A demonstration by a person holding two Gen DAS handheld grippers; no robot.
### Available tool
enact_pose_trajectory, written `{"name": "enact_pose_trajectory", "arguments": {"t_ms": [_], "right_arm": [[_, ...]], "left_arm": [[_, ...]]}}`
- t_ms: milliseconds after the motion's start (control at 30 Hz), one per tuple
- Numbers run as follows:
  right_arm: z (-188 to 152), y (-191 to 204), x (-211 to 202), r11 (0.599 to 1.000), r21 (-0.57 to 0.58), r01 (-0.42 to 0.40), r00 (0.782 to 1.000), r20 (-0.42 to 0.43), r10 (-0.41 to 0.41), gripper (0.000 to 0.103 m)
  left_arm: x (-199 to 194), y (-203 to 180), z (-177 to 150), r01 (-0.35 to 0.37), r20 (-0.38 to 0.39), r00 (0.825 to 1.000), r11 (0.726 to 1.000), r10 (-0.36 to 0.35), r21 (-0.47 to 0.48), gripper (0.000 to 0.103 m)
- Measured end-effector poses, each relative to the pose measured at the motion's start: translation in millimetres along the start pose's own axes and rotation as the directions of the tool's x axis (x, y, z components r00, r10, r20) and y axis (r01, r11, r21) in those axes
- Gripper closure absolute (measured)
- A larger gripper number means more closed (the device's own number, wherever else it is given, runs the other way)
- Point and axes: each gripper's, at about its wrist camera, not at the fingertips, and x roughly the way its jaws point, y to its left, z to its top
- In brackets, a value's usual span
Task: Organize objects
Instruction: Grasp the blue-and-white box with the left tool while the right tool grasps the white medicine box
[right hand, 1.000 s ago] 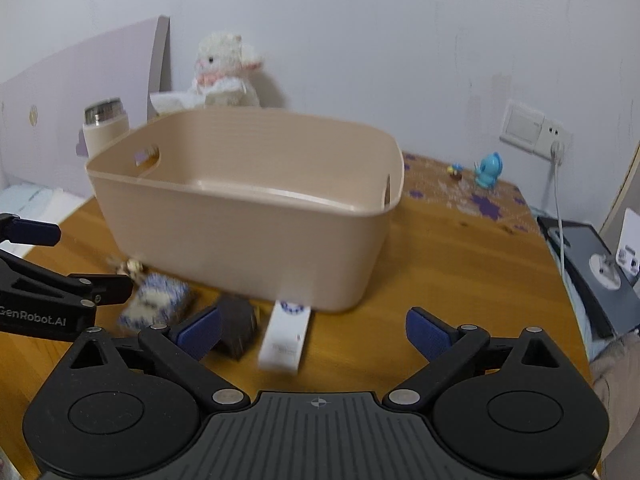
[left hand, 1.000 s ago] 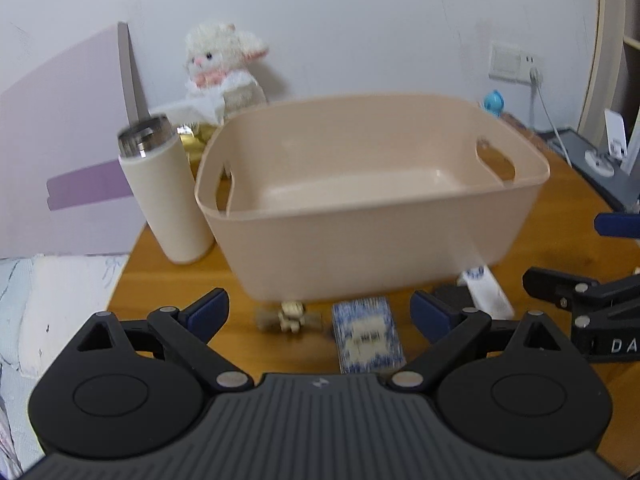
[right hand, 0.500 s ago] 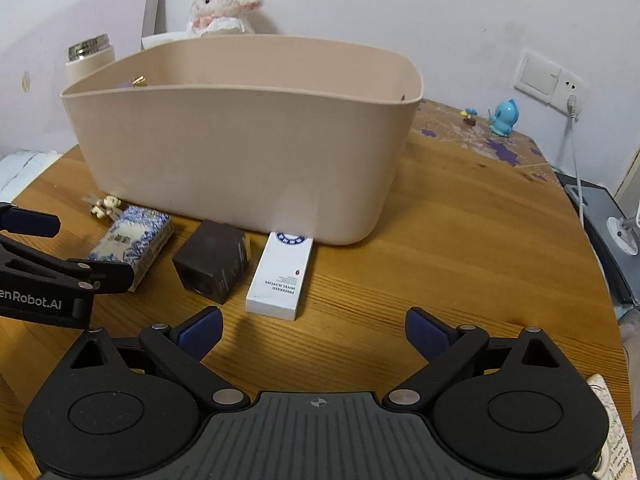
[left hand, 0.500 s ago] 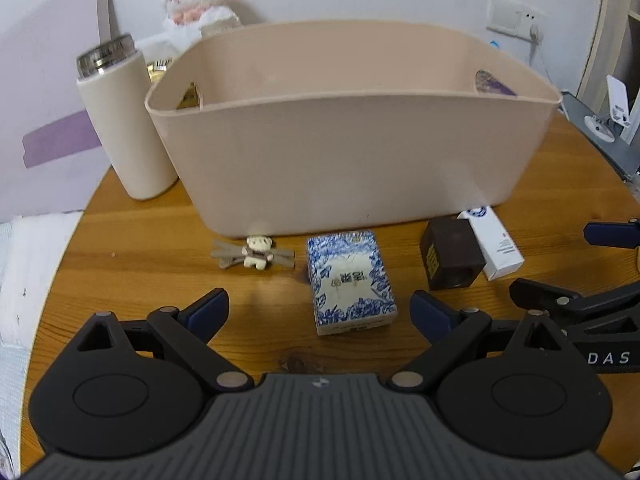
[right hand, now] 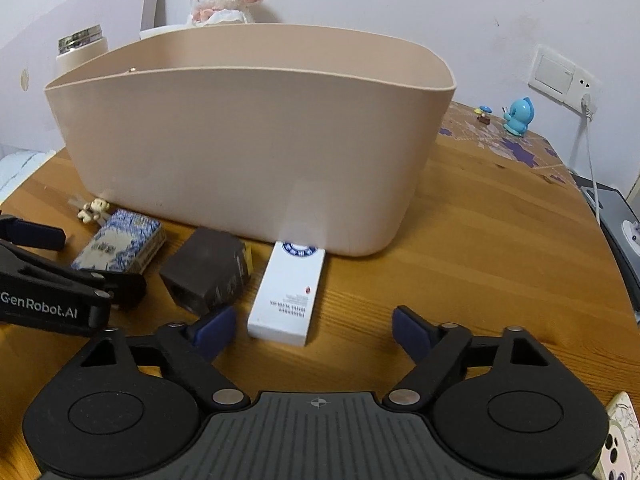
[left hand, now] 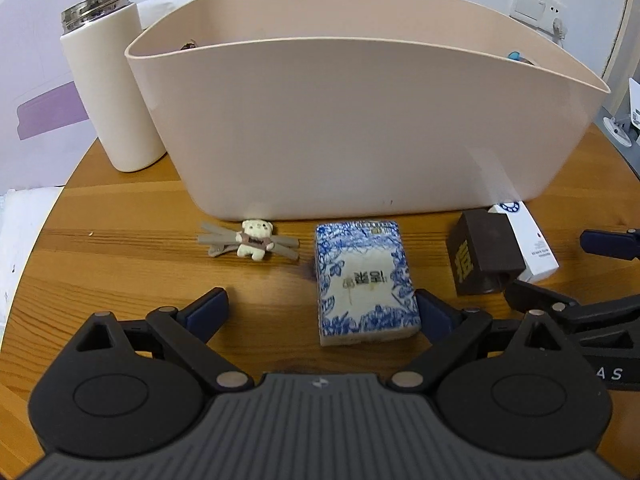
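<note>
Left wrist view: left hand-held gripper (left hand: 320,312) spread wide, nothing held, blue-white box (left hand: 364,280) between fingers; right hand-held gripper (right hand: 310,328) likewise spread, nothing held.

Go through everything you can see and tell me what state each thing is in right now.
left gripper: open, empty
right gripper: open, empty
beige bin: upright
blue-patterned box: lying flat
dark brown box: on table
white box: lying flat
bear clip: lying flat
thermos: upright, capped

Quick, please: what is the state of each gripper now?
Left gripper: open, holding nothing, near the blue-and-white box.
Right gripper: open, holding nothing, near the white box.
</note>
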Motion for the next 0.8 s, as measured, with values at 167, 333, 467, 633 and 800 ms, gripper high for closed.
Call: {"name": "enact_pose_trajectory", "arguments": {"t_ms": [167, 333, 467, 633, 800], "right_arm": [[3.1, -2.0, 0.2, 0.999, 0.025, -0.030, 1.000, 0.006, 0.030, 0.044], [4.9, -0.1, -4.4, 0.999, 0.017, -0.031, 0.999, 0.007, 0.031, 0.075], [4.0, -2.3, -6.5, 0.999, 0.021, -0.031, 1.000, 0.004, 0.031, 0.075], [0.1, -3.9, -13.9, 0.999, 0.023, -0.034, 0.999, 0.002, 0.034, 0.075], [-0.2, -5.5, -30.0, 0.999, 0.028, -0.039, 0.999, 0.026, 0.038, 0.076]], "left_arm": [[3.2, 1.8, 5.7, 0.000, -0.015, 1.000, 1.000, 0.000, 0.002, 0.003], [-3.1, 2.0, 5.8, 0.005, 0.001, 1.000, 1.000, -0.005, 0.006, 0.023], [-9.0, -1.0, 13.9, 0.012, 0.004, 1.000, 1.000, -0.012, 0.007, 0.049], [-13.4, -0.6, 15.5, 0.012, -0.001, 1.000, 1.000, -0.012, 0.011, 0.055], [-20.7, 2.2, 14.7, 0.031, -0.007, 0.999, 1.000, -0.031, 0.003, 0.055]]}}
